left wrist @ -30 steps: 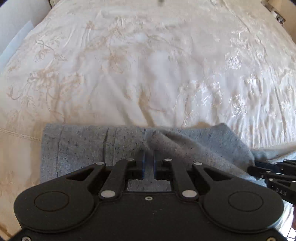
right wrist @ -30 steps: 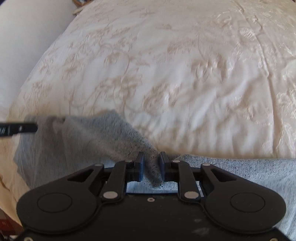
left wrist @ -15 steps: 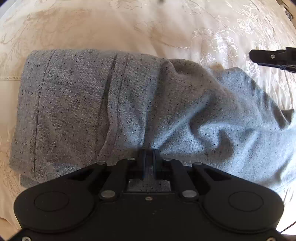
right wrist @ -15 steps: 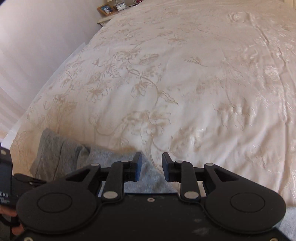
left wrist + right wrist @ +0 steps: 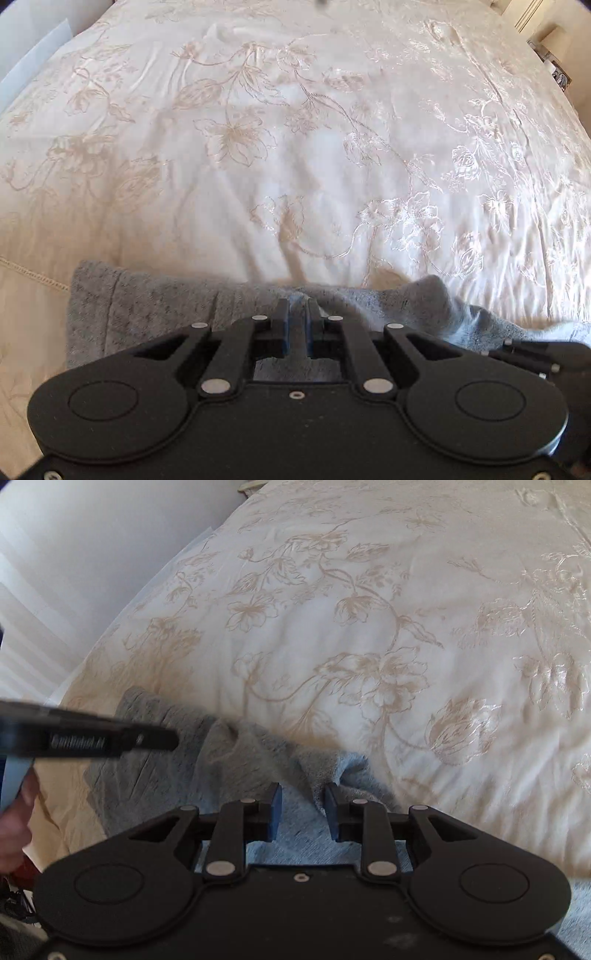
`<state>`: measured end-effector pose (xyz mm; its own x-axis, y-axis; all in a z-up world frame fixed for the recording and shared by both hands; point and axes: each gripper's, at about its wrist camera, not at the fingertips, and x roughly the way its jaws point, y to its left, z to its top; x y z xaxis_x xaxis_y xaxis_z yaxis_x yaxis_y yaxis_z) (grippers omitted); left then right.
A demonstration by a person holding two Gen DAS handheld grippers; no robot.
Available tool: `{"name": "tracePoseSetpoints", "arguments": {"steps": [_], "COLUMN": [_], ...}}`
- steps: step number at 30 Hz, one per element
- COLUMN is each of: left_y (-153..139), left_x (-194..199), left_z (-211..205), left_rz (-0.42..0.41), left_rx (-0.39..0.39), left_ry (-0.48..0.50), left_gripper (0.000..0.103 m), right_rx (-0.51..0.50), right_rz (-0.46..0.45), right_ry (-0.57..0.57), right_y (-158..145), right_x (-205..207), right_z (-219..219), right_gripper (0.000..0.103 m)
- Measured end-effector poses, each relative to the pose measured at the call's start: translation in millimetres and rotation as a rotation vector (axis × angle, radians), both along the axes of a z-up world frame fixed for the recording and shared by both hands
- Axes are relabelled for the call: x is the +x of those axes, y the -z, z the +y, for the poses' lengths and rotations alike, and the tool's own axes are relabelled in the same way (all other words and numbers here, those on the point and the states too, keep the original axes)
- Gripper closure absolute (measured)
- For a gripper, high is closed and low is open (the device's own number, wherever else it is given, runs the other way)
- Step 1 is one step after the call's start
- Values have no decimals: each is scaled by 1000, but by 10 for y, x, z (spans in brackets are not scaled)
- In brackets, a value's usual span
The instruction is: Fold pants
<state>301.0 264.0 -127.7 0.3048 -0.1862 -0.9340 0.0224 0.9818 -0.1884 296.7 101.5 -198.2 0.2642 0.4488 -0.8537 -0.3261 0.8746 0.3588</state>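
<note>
Grey speckled pants (image 5: 155, 314) lie bunched along the near edge of the bed; they also show in the right wrist view (image 5: 236, 760). My left gripper (image 5: 297, 314) is shut on a fold of the pants. My right gripper (image 5: 303, 805) is open, its jaws apart just above the pants with a fabric peak between them. The left gripper also shows side-on in the right wrist view (image 5: 110, 738) at the left, over the pants. The right gripper's body (image 5: 535, 354) shows at the lower right of the left wrist view.
A cream bedspread (image 5: 295, 147) with embroidered flowers covers the bed and fills both views (image 5: 369, 627). A white wall (image 5: 74, 554) runs along the bed's left side. A nightstand corner (image 5: 550, 48) stands at the far right.
My right gripper let go of the pants and opened. My left gripper, still shut on the fabric, swung down over the pants and back level. The pants now lie lower and more bunched.
</note>
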Motion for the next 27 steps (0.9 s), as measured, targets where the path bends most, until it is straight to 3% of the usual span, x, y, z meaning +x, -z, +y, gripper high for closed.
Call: {"name": "tracePoseSetpoints", "arguments": {"steps": [6,12,15,18,21,27], "left_y": [383,418,391,362,320,197], "left_x": [-2,-72,-108,-163,-171,-290], "left_z": [-151,44,71,84,48,79], "left_rz": [54,54,52,44,28,7], "left_rx": [39,-42,-49,-43,-27,-4], "left_ry": [55,34,37,40,68,93], "left_gripper": [86,86,86,86,86,86], "right_rx": [-20,-11,-42,-50,-28,23], "right_rz": [41,-106,-101,-51,68,120], "right_ry": [-15,132,182,167,134,19], "right_y": [136,-193,-127,25,241,196], "right_x": [-243,-107,200,464,631,273], "right_z": [114,-150,-255,-252,-176,-28], "right_gripper": [75,74,74,74,74,74]}}
